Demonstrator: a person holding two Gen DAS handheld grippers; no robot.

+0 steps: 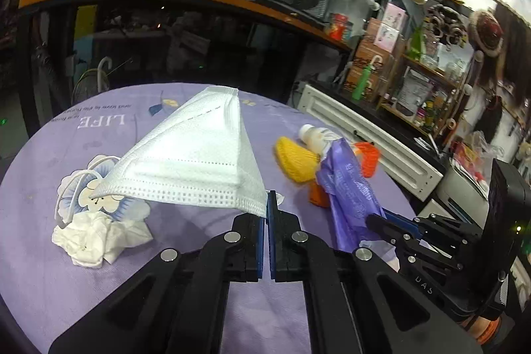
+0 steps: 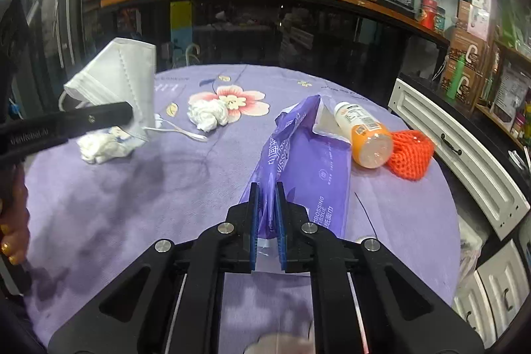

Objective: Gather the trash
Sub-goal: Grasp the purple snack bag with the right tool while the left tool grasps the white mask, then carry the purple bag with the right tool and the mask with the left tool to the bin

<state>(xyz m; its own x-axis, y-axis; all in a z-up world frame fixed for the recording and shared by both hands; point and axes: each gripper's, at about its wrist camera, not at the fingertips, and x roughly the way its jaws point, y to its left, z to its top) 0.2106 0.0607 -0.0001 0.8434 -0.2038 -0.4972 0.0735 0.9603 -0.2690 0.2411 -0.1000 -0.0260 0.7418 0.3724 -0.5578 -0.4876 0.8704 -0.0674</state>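
My left gripper (image 1: 267, 204) is shut on the corner of a white face mask (image 1: 195, 161), which hangs lifted above the purple tablecloth (image 1: 99, 287); its ear loop trails down to the left. My right gripper (image 2: 266, 198) is shut on a crumpled purple tissue wrapper (image 2: 312, 148), whose far end still lies on the cloth. The right wrist view shows the mask (image 2: 122, 75) raised at the left with the left gripper (image 2: 129, 115) on it. A crumpled white tissue (image 1: 96, 238) lies under the mask, and another tissue (image 2: 207, 113) sits on the flower print.
An orange-filled bottle with a white cap (image 2: 365, 131) lies beside an orange net sleeve (image 2: 411, 155) at the right. A yellow net piece (image 1: 295, 161) lies behind the wrapper. A white cabinet (image 2: 464, 148) stands past the table's right edge, a dark counter behind. A hand (image 2: 13, 221) shows at far left.
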